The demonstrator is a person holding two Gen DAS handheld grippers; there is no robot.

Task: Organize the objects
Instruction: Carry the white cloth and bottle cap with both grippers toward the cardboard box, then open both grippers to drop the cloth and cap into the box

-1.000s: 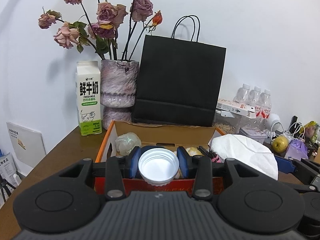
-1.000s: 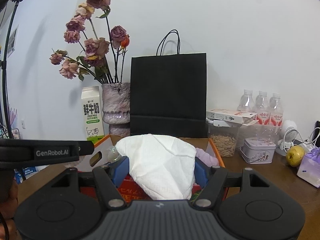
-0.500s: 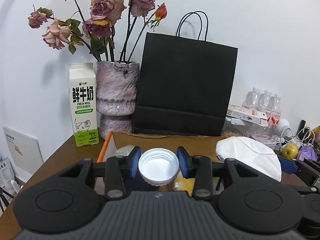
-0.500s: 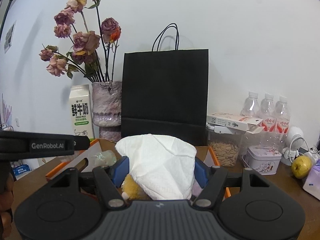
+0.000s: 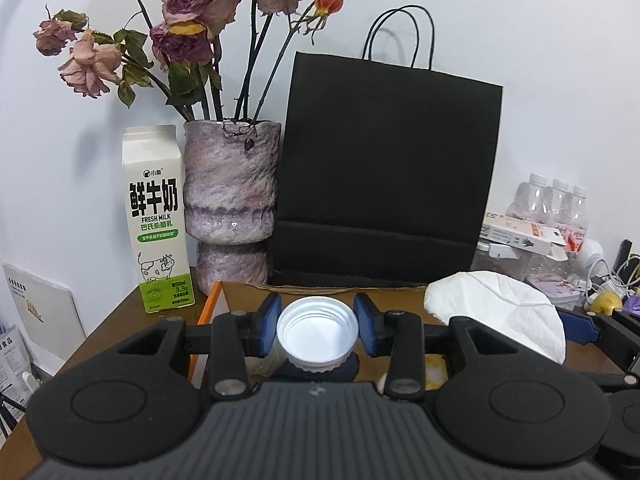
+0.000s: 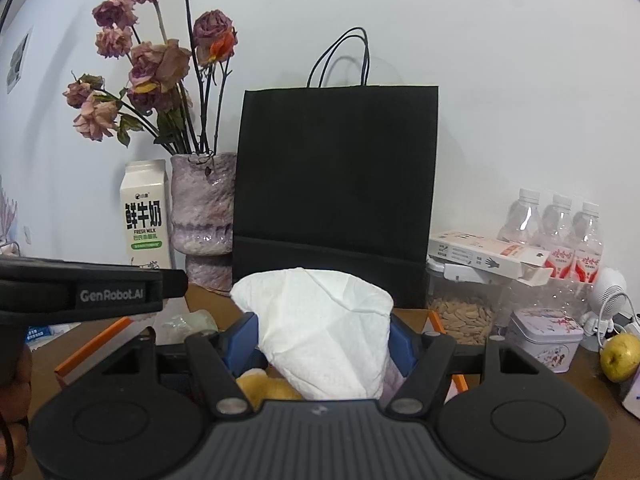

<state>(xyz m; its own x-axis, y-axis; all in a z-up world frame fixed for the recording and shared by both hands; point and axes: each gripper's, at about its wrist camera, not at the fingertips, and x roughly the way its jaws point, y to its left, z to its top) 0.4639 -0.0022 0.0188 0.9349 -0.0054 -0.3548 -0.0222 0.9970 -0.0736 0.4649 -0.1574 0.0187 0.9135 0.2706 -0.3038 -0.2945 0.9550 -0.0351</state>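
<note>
My left gripper (image 5: 317, 330) is shut on a white screw cap (image 5: 317, 335), its open side facing the camera. My right gripper (image 6: 320, 340) is shut on a crumpled white tissue (image 6: 320, 328), which also shows at the right of the left wrist view as the tissue (image 5: 496, 316). Both are held over an open orange cardboard box (image 5: 208, 312) on the brown table. Inside the box I see a yellow plush item (image 6: 264, 388), a clear wrapped thing (image 6: 188, 322) and something dark under the cap. The left gripper's body (image 6: 88, 292) crosses the left of the right wrist view.
Behind the box stand a black paper bag (image 5: 384, 184), a purple vase of dried roses (image 5: 230, 196) and a milk carton (image 5: 156, 220). To the right are water bottles (image 6: 556, 232), a seed jar (image 6: 460, 312), a small tin (image 6: 544, 336) and a green apple (image 6: 620, 356).
Both grippers have moved forward over the box toward the bag and vase, which now look larger. The cap and the tissue stay gripped as before.
</note>
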